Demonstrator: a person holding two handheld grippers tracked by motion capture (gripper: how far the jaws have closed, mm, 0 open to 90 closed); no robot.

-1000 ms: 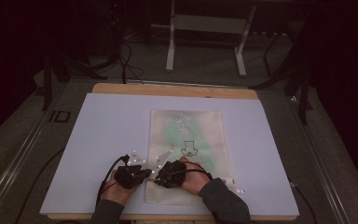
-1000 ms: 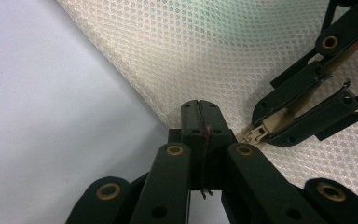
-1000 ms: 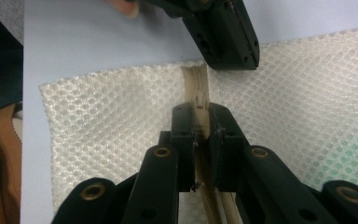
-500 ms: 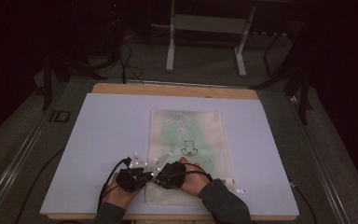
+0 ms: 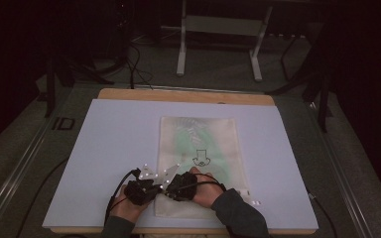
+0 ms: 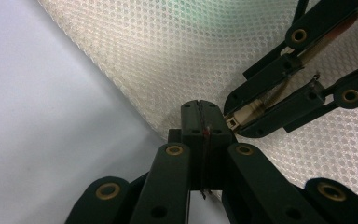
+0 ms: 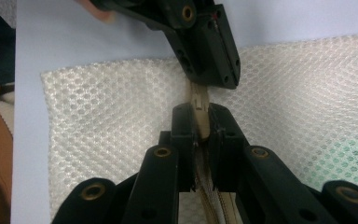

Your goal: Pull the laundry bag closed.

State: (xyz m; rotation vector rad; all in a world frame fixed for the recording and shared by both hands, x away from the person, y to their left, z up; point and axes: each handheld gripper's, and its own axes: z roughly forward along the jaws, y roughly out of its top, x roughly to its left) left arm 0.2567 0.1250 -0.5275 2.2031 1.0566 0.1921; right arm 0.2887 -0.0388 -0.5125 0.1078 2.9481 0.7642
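High view: a white mesh bag (image 5: 201, 163) lies flat on the pale table (image 5: 104, 148), its near end under both hands. Left gripper (image 6: 200, 122) has its jaws pressed together at the bag's edge, while the right gripper (image 7: 200, 122) is clamped on the bag's beige zipper pull (image 7: 198, 103).

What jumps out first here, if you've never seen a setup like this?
Two black hand-held grippers meet at the near edge of a pale mesh bag lying on a white table. The right hand-held gripper is clamped on the bag's beige zipper strip, and the left hand-held gripper is shut at the mesh edge right beside it. Something green shows faintly through the mesh farther up.
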